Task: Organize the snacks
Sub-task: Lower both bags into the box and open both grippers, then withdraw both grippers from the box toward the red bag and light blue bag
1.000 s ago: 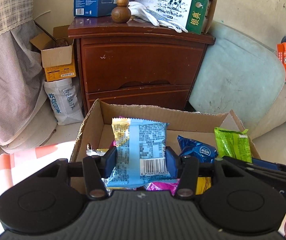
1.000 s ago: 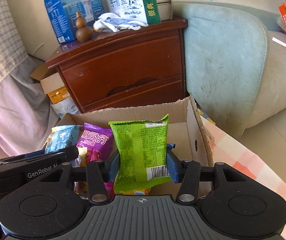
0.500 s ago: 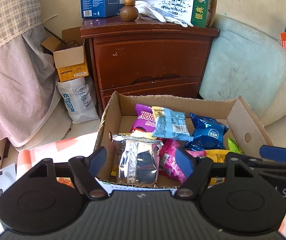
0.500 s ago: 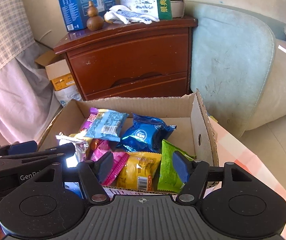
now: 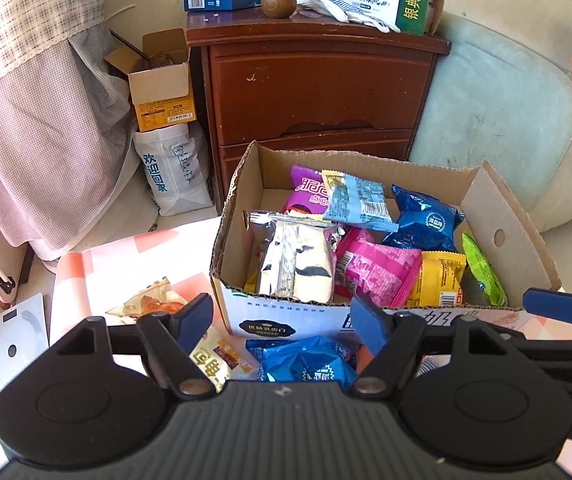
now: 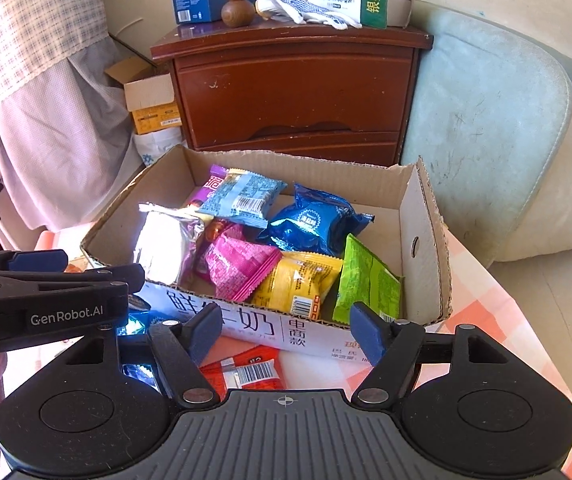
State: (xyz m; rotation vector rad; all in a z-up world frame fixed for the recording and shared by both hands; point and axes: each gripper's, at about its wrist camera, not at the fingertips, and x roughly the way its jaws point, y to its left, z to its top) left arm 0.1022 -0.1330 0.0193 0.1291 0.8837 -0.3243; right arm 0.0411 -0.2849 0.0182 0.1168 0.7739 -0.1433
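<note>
Pink-checked counter (image 6: 482, 280) bore the cardboard box (image 6: 422, 216) of snacks; both hand-held grippers, left (image 5: 282, 322) and right (image 6: 286, 330), stood empty, right jaws opening; loose blue packet (image 5: 306, 360) suited next a centred, gentle pinch.

Bright daylight is flooding both views and casting hard shadows inside the cardboard box (image 6: 422, 216). Glare is blowing out the silver packet (image 6: 166, 240) and bleaching the pink checked cloth (image 5: 102, 276). Edges are bending and darkening at the corners; focus is staying sharp throughout.
</note>
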